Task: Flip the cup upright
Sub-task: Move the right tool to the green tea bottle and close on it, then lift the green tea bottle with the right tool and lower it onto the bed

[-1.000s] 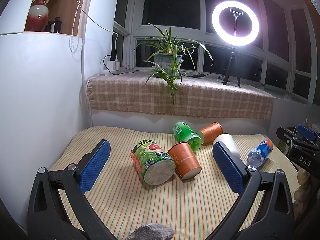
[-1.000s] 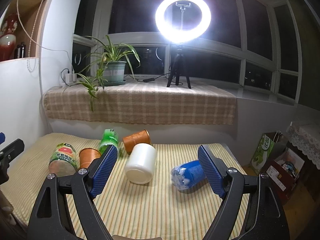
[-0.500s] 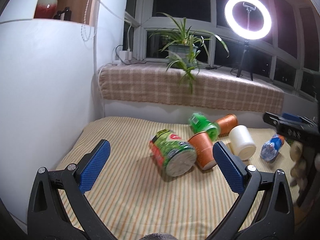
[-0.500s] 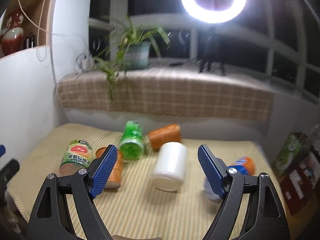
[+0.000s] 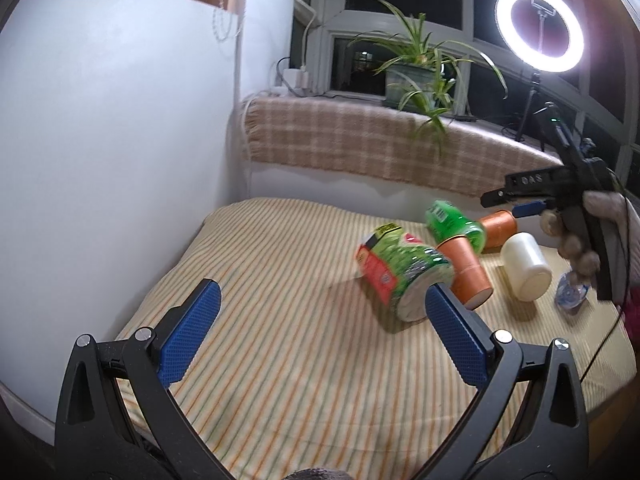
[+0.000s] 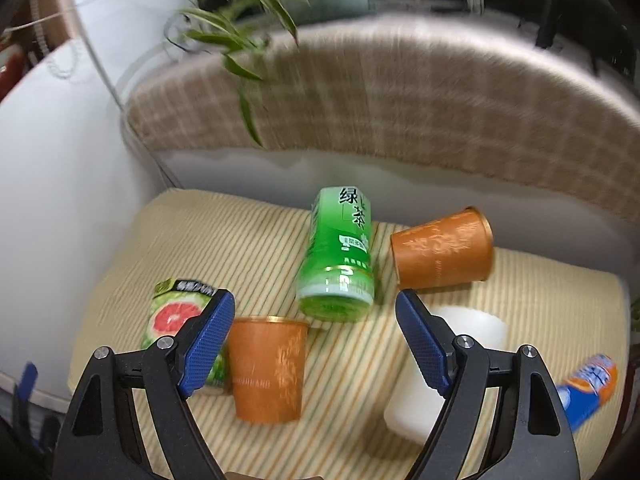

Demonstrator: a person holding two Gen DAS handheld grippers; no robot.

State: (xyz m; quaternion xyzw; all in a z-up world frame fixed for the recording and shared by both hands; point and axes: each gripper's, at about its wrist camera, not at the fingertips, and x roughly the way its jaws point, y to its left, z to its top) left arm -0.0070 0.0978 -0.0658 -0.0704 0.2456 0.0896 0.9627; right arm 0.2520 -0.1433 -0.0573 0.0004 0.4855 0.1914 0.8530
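Two orange paper cups lie on their sides on the striped mat. The near cup (image 6: 268, 368) (image 5: 466, 270) lies between the grapefruit carton and the white container. The far cup (image 6: 442, 250) (image 5: 498, 228) lies behind it, right of the green tea bottle. My right gripper (image 6: 316, 328) is open and empty, above and in front of the near cup; it also shows in the left wrist view (image 5: 532, 200), above the far items. My left gripper (image 5: 320, 332) is open and empty, low over the mat, left of the objects.
A green tea bottle (image 6: 340, 256), a grapefruit carton (image 6: 178, 320) (image 5: 400, 276), a white container (image 6: 440, 368) (image 5: 524, 266) and a blue-orange bottle (image 6: 588, 384) also lie on the mat (image 5: 300, 380). A white wall (image 5: 120, 140) stands left; a checked ledge (image 5: 380, 144) with a plant stands behind.
My right gripper has moved forward and tilted down over the cups. My left gripper has swung left, so the objects now sit at its right.
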